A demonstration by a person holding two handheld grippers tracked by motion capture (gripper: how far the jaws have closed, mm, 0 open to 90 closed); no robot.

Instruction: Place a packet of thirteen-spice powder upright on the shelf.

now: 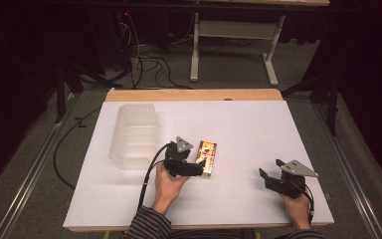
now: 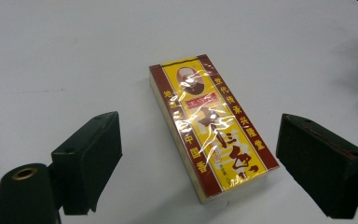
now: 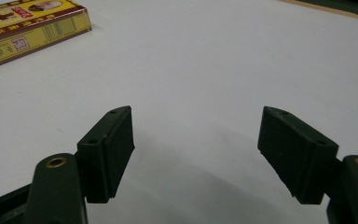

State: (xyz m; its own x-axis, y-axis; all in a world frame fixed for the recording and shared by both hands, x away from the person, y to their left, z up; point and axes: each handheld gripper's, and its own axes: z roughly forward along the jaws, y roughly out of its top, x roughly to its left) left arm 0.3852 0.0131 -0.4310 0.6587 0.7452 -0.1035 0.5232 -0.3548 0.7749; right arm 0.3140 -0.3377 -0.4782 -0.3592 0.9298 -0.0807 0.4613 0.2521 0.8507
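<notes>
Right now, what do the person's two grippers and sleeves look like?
Both the left gripper and the right gripper are black, each topped by a grey three-cornered plate. Their jaws end in flat black blocks with small holes, mounted on arms with brass-ringed holes. A black cable trails from the left one. The sleeves are dark with thin stripes.
</notes>
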